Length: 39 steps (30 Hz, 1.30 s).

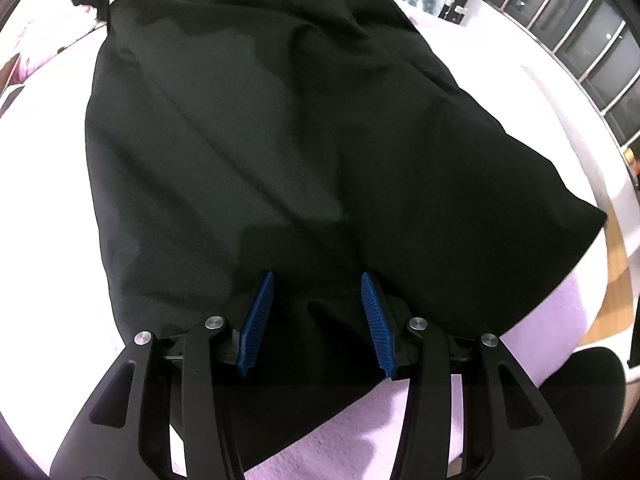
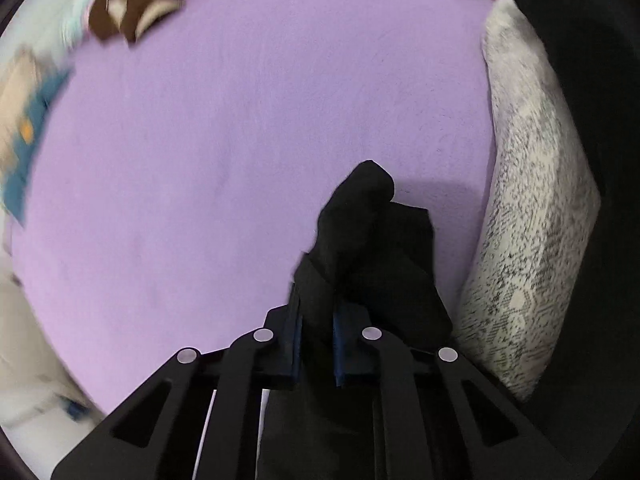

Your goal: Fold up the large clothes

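A large black garment [image 1: 280, 140] lies spread across the bed in the left wrist view, wide and mostly flat with soft creases. My left gripper [image 1: 318, 280] is open just above its near hem, blue pads [image 1: 256, 320] apart with nothing between them. In the right wrist view my right gripper [image 2: 316, 304] is shut on a bunched fold of black cloth [image 2: 368, 220], which sticks up past the fingers above the purple bed sheet [image 2: 240, 120].
A white and black speckled cushion [image 2: 532, 208] stands to the right of the right gripper. Patterned bedding [image 2: 132, 12] lies along the far edge. A white sheet [image 1: 540, 92] and purple sheet [image 1: 360, 432] surround the garment. Wooden floor [image 1: 618, 264] and dark cabinets [image 1: 580, 20] are at right.
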Tool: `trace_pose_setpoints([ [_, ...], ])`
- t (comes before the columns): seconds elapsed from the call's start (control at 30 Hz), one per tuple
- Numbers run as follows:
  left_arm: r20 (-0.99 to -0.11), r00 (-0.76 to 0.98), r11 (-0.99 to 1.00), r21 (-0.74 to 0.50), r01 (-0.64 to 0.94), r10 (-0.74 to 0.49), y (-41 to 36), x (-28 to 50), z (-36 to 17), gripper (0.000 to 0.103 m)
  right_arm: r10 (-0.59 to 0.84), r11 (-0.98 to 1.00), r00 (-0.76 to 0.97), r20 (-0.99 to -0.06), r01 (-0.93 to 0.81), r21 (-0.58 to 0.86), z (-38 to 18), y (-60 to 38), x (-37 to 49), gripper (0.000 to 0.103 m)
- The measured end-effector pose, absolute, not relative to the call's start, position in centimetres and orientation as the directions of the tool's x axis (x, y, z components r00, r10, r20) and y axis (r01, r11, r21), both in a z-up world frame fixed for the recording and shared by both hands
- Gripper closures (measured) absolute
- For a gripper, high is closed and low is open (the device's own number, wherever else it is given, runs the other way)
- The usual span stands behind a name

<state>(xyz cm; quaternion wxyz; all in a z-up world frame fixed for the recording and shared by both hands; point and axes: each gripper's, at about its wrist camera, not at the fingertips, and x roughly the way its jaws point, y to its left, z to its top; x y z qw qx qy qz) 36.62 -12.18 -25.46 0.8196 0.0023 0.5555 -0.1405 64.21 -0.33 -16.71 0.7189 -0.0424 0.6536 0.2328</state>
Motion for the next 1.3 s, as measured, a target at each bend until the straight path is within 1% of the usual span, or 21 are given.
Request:
trace_pose_setpoints([
  [0.07, -0.910, 0.348, 0.960, -0.149, 0.236, -0.226, -12.3, 36.5, -25.3, 0.059, 0.308, 0.891, 0.080, -0.948, -0.373, 0.258, -16.2, -1.5, 64.9, 0.094],
  [0.13, -0.913, 0.341, 0.959, -0.144, 0.246, -0.224, -12.5, 36.4, -25.3, 0.059, 0.283, 0.904, 0.099, -0.954, -0.361, 0.230, -17.5, -2.6, 65.5, 0.095],
  [0.2, -0.917, 0.323, 0.956, -0.157, 0.248, -0.234, -12.4, 36.5, -25.1, 0.058, 0.276, 0.892, 0.117, -0.954, -0.400, 0.209, -18.2, -2.4, 65.2, 0.094],
  [0.23, -0.918, 0.309, 0.953, -0.177, 0.244, -0.250, -12.1, 36.7, -24.8, 0.056, 0.278, 0.881, 0.137, -0.951, -0.430, 0.196, -18.0, -2.0, 64.8, 0.092],
  [0.27, -0.916, 0.295, 0.949, -0.207, 0.237, -0.273, -11.7, 36.9, -24.5, 0.050, 0.276, 0.874, 0.149, -0.950, -0.451, 0.183, -17.6, -1.8, 64.3, 0.090],
  [0.3, -0.909, 0.278, 0.941, -0.255, 0.222, -0.312, -10.9, 36.9, -24.1, 0.044, 0.271, 0.869, 0.158, -0.949, -0.464, 0.171, -17.2, -1.7, 64.0, 0.083],
  [0.33, -0.899, 0.270, 0.932, -0.293, 0.211, -0.344, -10.2, 36.9, -23.6, 0.032, 0.259, 0.872, 0.188, -0.947, -0.467, 0.146, -16.4, -1.9, 63.5, 0.064],
  [0.37, -0.890, 0.269, 0.924, -0.323, 0.203, -0.370, -9.6, 36.8, -23.1, 0.027, 0.268, 0.875, 0.216, -0.939, -0.462, 0.144, -15.5, -2.4, 62.9, 0.054],
  [0.43, -0.867, 0.289, 0.910, -0.359, 0.205, -0.407, -8.3, 36.2, -21.5, 0.026, 0.332, 0.859, 0.231, -0.915, -0.475, 0.192, -14.0, -3.5, 62.1, 0.052],
  [0.53, -0.833, 0.347, 0.902, -0.385, 0.195, -0.431, -6.1, 36.0, -19.5, 0.019, 0.371, 0.820, 0.249, -0.894, -0.539, 0.190, -12.3, -4.8, 59.4, 0.051],
  [0.57, -0.829, 0.359, 0.903, -0.389, 0.183, -0.429, -5.4, 36.0, -19.3, 0.019, 0.377, 0.815, 0.245, -0.893, -0.546, 0.194, -11.8, -5.3, 58.8, 0.049],
  [0.63, -0.827, 0.373, 0.907, -0.396, 0.142, -0.420, -3.9, 36.6, -19.3, 0.019, 0.400, 0.816, 0.235, -0.886, -0.532, 0.227, -11.1, -6.9, 56.7, 0.038],
  [0.7, -0.830, 0.375, 0.908, -0.410, 0.089, -0.412, -2.8, 37.6, -19.6, 0.019, 0.413, 0.818, 0.240, -0.879, -0.522, 0.242, -10.7, -8.4, 55.7, 0.032],
  [0.83, -0.810, 0.400, 0.890, -0.455, 0.031, -0.429, -0.7, 38.9, -19.8, 0.018, 0.431, 0.815, 0.254, -0.866, -0.521, 0.252, -10.0, -12.5, 53.2, 0.032],
  [0.9, -0.810, 0.408, 0.891, -0.454, 0.019, -0.421, 0.5, 38.9, -20.1, 0.015, 0.444, 0.824, 0.259, -0.858, -0.494, 0.277, -9.9, -15.4, 52.5, 0.030],
  [0.97, -0.802, 0.413, 0.884, -0.467, 0.016, -0.431, 1.8, 39.1, -20.3, 0.012, 0.458, 0.828, 0.254, -0.852, -0.471, 0.305, -10.1, -18.0, 52.1, 0.028],
  [1.03, -0.789, 0.404, 0.861, -0.508, -0.005, -0.463, 3.0, 39.7, -20.9, 0.012, 0.468, 0.832, 0.253, -0.847, -0.449, 0.326, -10.5, -20.6, 51.3, 0.024],
  [1.07, -0.779, 0.401, 0.848, -0.531, -0.013, -0.481, 3.7, 40.0, -21.2, 0.012, 0.471, 0.834, 0.251, -0.846, -0.439, 0.335, -10.8, -21.8, 51.0, 0.023],
  [1.17, -0.742, 0.382, 0.793, -0.608, -0.040, -0.550, 5.3, 40.7, -22.4, 0.012, 0.483, 0.842, 0.234, -0.844, -0.387, 0.375, -12.5, -25.6, 50.6, 0.023],
  [1.3, -0.710, 0.356, 0.743, -0.666, -0.060, -0.608, 5.7, 42.2, -24.2, 0.012, 0.498, 0.844, 0.172, -0.850, -0.322, 0.429, -16.4, -29.9, 50.6, 0.019],
])
